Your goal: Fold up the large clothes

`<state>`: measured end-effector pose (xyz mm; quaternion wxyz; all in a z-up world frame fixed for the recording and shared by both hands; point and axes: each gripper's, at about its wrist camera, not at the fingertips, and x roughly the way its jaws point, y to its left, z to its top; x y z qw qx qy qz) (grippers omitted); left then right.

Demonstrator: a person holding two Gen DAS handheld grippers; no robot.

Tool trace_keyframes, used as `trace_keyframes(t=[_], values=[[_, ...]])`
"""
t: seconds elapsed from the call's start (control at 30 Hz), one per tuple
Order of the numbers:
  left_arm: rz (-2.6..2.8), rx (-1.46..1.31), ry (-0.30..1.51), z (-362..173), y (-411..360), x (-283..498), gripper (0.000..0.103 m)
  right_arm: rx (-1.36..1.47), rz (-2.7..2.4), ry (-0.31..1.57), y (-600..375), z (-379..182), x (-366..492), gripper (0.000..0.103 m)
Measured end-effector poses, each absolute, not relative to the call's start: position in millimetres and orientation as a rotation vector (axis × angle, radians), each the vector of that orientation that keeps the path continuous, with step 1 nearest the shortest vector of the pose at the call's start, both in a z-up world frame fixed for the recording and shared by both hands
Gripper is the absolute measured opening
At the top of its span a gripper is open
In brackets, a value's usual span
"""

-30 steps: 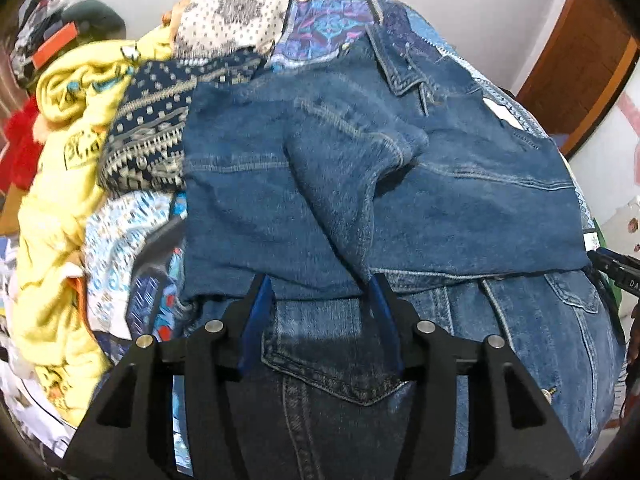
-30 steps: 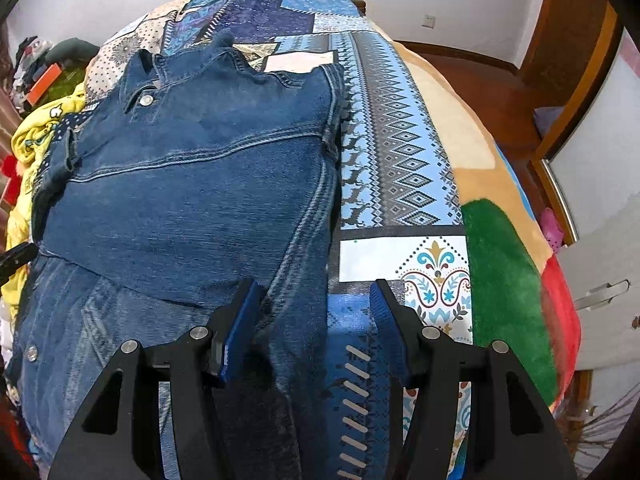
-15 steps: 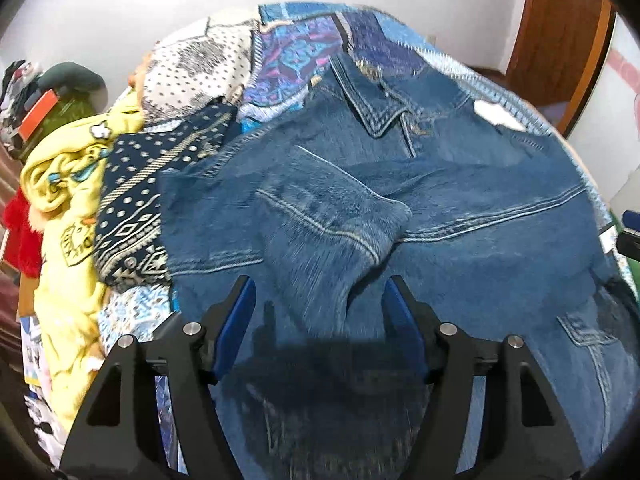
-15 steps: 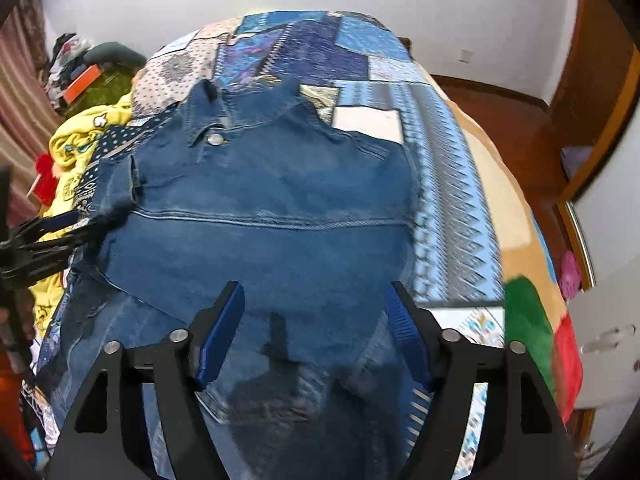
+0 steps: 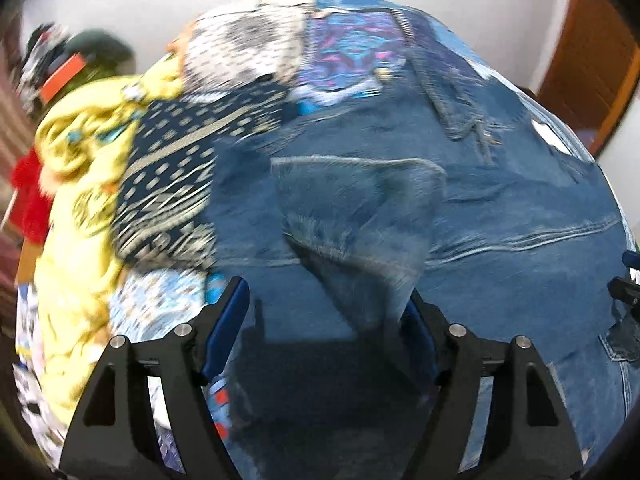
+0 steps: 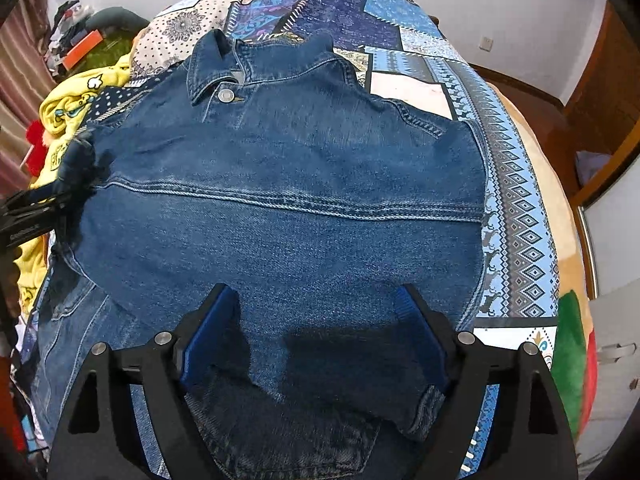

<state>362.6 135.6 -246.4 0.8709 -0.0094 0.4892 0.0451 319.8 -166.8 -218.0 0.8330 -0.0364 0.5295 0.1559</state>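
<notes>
A blue denim jacket [image 6: 288,184] lies folded on the patchwork bed, collar at the far end, its lower part doubled up over the back. It also shows in the blurred left wrist view [image 5: 500,208], with a folded sleeve cuff [image 5: 360,208] lying on top. My left gripper [image 5: 324,320] is open above the jacket's left side, the cuff just ahead of it. It appears in the right wrist view [image 6: 44,208] at the jacket's left edge. My right gripper [image 6: 320,320] is open and empty over the jacket's near edge.
The patchwork bedspread [image 6: 516,216] runs along the right. A yellow garment [image 5: 76,184] and a dark dotted cloth [image 5: 180,168] are piled at the left. Darker jeans [image 6: 288,440] lie under the jacket's near edge. A wooden door [image 5: 592,60] stands at the far right.
Both grippers opened wide and pulled back and up from the jacket's lower edge, leaving it folded. The left view swung left toward the sleeve cuff and is blurred.
</notes>
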Motion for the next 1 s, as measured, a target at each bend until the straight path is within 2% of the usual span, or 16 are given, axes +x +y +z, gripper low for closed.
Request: trace_keyframes(t=[0.13,0.2,0.27,0.5,0.67,1.0], values=[[0.148,-0.088,1.066,-257,170,341,0.074,-0.070,0.325,1.123,-170,-218,318,0.081],[0.145,-0.129,1.067,-262,183,326,0.085,-0.066,0.322,1.122,-171,-217,316,0.081],[0.145,-0.180,1.055,-261,191,316,0.089,-0.060,0.322,1.120,-174,-216,315,0.081],[0.163,-0.174,1.041,-235,206,321,0.089,-0.043,0.329,1.093,-188,-201,318,0.081],[0.113,-0.206,1.002,-213,218,359,0.089,0.015,0.294,1.050,-217,-185,336,0.081],[0.057,-0.273,1.075,-245,242,436,0.088,0.173,0.234,1.113,-269,-206,398,0.081]])
